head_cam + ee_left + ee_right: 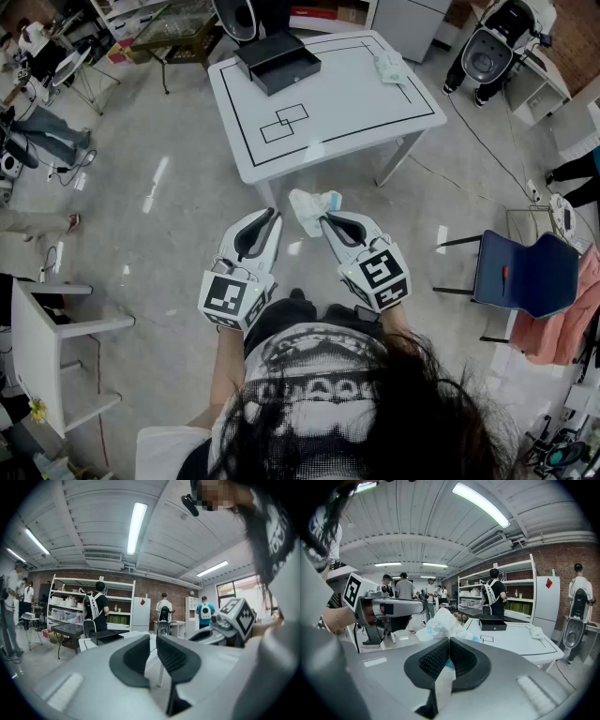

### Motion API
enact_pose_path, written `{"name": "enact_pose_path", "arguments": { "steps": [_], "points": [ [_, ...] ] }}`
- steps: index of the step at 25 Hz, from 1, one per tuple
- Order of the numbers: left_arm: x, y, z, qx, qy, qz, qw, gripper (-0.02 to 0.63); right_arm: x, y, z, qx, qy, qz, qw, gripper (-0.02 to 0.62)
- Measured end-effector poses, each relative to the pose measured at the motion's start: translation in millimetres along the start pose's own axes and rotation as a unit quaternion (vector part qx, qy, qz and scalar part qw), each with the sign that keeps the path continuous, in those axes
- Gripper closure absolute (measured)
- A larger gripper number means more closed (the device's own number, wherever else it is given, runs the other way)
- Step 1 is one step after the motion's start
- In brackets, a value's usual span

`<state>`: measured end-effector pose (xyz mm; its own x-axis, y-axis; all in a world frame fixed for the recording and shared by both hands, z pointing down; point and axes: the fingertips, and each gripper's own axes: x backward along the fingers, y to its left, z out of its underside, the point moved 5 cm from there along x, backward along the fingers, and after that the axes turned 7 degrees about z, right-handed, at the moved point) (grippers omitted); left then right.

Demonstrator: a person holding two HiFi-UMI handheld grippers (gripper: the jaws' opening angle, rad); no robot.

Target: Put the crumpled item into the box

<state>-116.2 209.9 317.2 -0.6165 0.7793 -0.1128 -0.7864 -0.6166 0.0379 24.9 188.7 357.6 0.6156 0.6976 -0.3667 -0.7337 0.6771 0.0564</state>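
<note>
A crumpled white wrapper with blue print (312,208) hangs over the floor just short of the white table (356,112). My right gripper (323,220) is shut on it; in the right gripper view the wrapper (438,623) bulges out above the closed jaws of that gripper (449,651). The open black box (277,61) stands at the table's far left end, also visible as the box (493,624) ahead. My left gripper (275,217) is beside the right one, shut with nothing in it (153,651). A second crumpled item (390,67) lies at the table's far right corner.
A blue chair (525,274) stands on the right. A white shelf unit (37,347) is at the left. Black outline rectangles (291,122) are marked on the tabletop. People and shelving (93,606) fill the room behind the table.
</note>
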Motion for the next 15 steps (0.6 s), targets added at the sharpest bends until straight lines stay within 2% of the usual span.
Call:
{"name": "enact_pose_path", "arguments": {
  "steps": [15],
  "points": [
    [9.2, 40.3, 8.0, -0.008, 0.003, 0.024, 0.9997, 0.606, -30.2, 17.5, -3.8, -0.014, -0.002, 0.03, 0.999, 0.583]
  ]
}}
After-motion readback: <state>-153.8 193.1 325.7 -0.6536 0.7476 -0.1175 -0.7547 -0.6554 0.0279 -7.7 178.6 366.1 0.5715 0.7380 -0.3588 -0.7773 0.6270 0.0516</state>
